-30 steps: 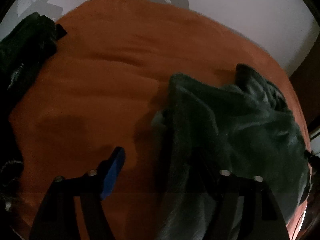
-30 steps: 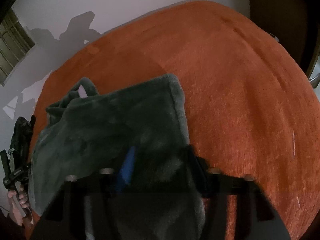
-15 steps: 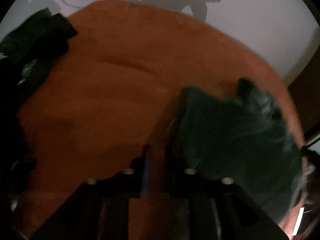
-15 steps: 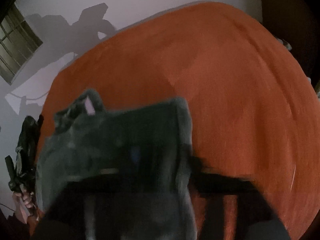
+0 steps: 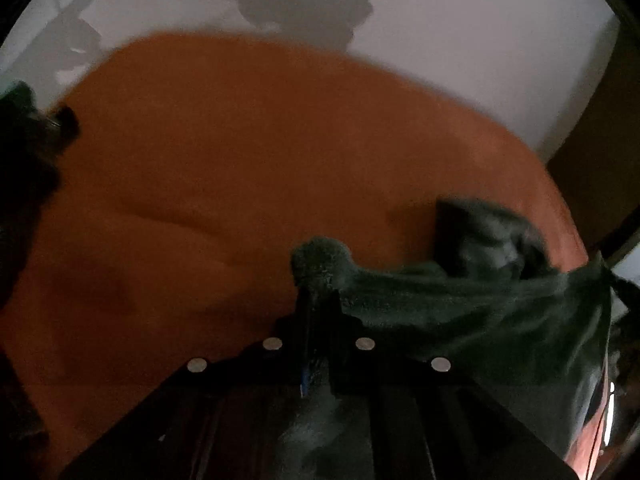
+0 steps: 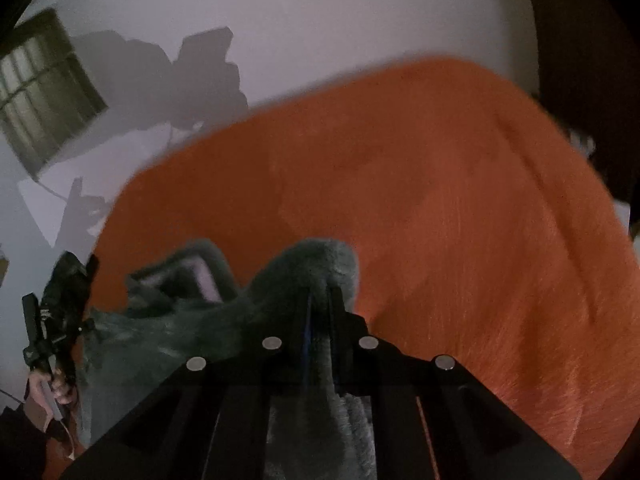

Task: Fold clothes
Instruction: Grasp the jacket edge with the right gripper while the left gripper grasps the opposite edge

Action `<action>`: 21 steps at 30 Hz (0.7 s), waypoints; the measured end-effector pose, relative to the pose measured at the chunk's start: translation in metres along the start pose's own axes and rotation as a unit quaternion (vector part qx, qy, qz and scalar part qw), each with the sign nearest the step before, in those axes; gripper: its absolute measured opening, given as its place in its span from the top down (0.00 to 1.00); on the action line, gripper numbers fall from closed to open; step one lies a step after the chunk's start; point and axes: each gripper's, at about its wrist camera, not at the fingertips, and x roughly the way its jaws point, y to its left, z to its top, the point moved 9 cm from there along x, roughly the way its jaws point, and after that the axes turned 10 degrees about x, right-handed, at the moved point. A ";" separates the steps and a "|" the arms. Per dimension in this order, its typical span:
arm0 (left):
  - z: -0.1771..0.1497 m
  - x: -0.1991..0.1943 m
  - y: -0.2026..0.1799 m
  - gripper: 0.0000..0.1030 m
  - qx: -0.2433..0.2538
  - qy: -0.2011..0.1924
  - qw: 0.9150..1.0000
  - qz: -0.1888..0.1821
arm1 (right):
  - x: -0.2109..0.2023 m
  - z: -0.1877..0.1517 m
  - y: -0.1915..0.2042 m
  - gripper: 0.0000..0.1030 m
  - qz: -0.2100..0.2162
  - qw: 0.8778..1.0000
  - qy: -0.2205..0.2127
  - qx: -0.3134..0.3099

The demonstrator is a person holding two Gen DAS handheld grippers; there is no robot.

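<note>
A dark green fleece garment (image 5: pixel 480 312) hangs stretched between my two grippers above the orange bed cover (image 5: pixel 240 160). My left gripper (image 5: pixel 318 292) has its jaws closing tight on one bunched corner of it. In the right wrist view the same garment (image 6: pixel 180 332) drapes down to the left, and my right gripper (image 6: pixel 320 292) has its jaws closing on another corner, with cloth pinched between the pads. The left gripper (image 6: pixel 52 320) and the hand holding it (image 6: pixel 56 388) show at the far left edge.
A pile of dark clothes (image 5: pixel 24 152) lies at the left edge of the orange cover (image 6: pixel 440 200). A pale wall (image 5: pixel 460 40) stands behind the bed, with a window (image 6: pixel 44 88) at the left. Dark furniture (image 5: pixel 592 184) borders the right side.
Both grippers opened wider, then clamped on corners of the garment and rose. The garment came up off the cover and now hangs stretched between them.
</note>
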 end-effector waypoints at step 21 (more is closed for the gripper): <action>-0.003 -0.069 0.055 0.60 -0.072 -0.015 0.993 0.093 | -0.026 0.012 -0.014 0.71 -0.111 0.994 -0.015 -0.016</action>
